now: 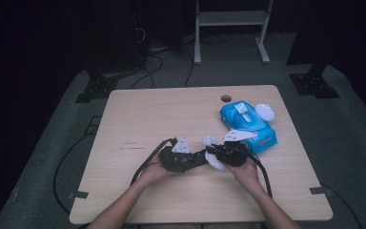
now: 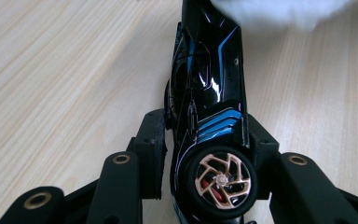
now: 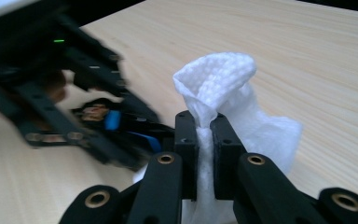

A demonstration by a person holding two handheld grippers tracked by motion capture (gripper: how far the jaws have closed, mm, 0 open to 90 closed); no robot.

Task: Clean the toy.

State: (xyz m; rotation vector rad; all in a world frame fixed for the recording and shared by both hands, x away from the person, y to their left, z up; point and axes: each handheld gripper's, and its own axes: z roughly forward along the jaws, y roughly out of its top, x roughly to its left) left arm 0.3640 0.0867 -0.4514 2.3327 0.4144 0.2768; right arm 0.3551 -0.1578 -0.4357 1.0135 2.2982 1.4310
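Left gripper (image 2: pixel 205 154) clamping black toy car (image 2: pixel 209 93) across its body, holding it just above table (image 1: pixel 138 119) near front middle. Right gripper (image 3: pixel 205 135) pinching white wipe (image 3: pixel 223 79), jaws together on cloth. Wipe touching car's far end, so wiping appearing underway, not finished. Car's shiny near side and wheel (image 2: pixel 220 179) looking not yet covered. Blue wipe pack (image 1: pixel 248 124) lying open beyond right hand.
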